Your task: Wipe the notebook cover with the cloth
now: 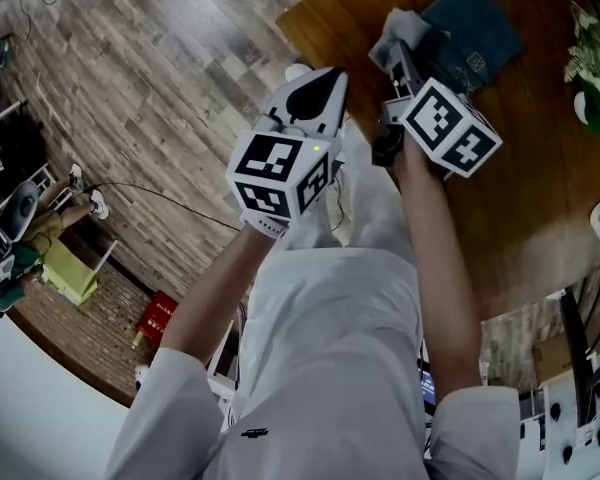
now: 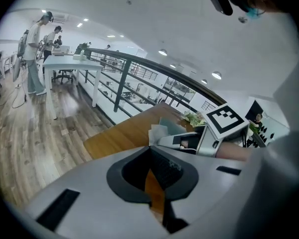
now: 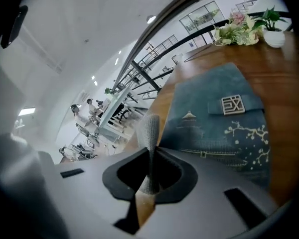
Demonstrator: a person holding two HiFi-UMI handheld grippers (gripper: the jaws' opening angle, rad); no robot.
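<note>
Evidently, the grey cloth (image 3: 149, 131) is pinched upright in the closed jaws of the right gripper (image 3: 149, 172), poised for wiping beside the blue notebook (image 3: 217, 121) on the wooden table (image 3: 284, 66). The left gripper (image 2: 157, 185) is kept aside, jaws together and empty.

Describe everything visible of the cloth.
The cloth is pale grey with a fine knit-like texture. The right gripper has its jaws shut on it, so a folded strip stands up between them, the rest bunched past the tips. It sits at an edge of the blue notebook on the wooden table; whether it touches the cover cannot be told.
</note>
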